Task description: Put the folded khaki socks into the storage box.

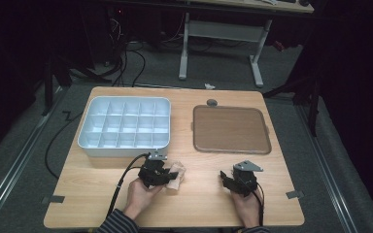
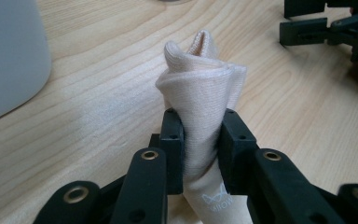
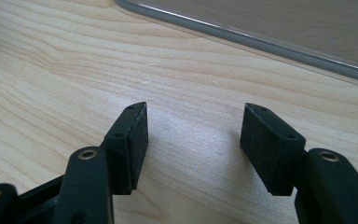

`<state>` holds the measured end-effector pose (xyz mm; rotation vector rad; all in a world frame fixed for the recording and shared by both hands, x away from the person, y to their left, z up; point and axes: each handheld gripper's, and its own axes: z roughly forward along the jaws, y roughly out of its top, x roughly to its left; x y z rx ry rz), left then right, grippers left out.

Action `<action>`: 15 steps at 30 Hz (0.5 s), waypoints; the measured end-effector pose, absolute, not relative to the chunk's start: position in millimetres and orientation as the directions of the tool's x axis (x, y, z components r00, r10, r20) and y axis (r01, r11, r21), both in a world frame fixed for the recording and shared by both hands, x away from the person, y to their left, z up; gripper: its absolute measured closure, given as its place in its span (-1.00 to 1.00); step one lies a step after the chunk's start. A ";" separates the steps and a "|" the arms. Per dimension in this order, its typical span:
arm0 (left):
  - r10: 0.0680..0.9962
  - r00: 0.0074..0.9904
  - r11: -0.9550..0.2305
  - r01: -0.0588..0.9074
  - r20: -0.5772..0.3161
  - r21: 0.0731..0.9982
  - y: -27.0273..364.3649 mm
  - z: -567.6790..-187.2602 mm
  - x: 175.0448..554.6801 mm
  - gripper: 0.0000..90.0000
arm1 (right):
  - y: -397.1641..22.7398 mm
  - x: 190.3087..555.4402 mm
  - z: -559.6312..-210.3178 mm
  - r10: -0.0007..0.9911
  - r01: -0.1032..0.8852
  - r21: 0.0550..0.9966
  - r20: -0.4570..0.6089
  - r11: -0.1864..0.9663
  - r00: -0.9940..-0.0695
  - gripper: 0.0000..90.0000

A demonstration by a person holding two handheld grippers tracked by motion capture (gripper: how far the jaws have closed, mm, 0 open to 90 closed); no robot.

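Observation:
A cream-coloured cloth (image 2: 200,93) stands bunched up between the pads of my left gripper (image 2: 200,149), which is shut on it just above the wooden table. From above, the cloth (image 1: 177,175) lies right of my left gripper (image 1: 167,177), near the front of the table. My right gripper (image 1: 226,178) rests low on the table farther right, in front of the brown tray. Its jaws (image 3: 193,135) stand wide open over bare wood with nothing between them. The right gripper (image 2: 326,30) also appears far off in the left gripper view.
A white compartment box (image 1: 125,127) with several empty cells sits at the back left of the table. A brown tray (image 1: 230,129) lies at the back right; its rim (image 3: 242,39) runs ahead of my right gripper. A small grey disc (image 1: 211,102) lies behind the tray.

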<state>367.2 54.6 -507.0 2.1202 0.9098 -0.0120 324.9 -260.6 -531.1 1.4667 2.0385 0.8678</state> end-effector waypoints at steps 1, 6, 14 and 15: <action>0.602 0.739 -0.410 0.612 -0.304 0.676 55.1 -506.0 366.8 0.65 | -260.7 325.0 -531.2 0.950 0.645 0.731 -0.018 0.225 -0.312 -0.07; 0.600 0.731 -0.387 0.621 -0.325 0.681 59.8 -502.9 368.1 0.65 | -260.6 324.9 -531.2 0.950 0.645 0.730 -0.017 0.225 -0.311 -0.08; 0.602 0.724 -0.368 0.625 -0.337 0.688 70.6 -496.0 368.4 0.65 | -260.5 324.9 -531.2 0.950 0.645 0.730 -0.017 0.225 -0.312 -0.09; 0.601 0.724 -0.364 0.625 -0.338 0.690 71.6 -495.5 368.3 0.66 | -260.5 324.9 -531.2 0.950 0.646 0.730 -0.016 0.225 -0.312 -0.09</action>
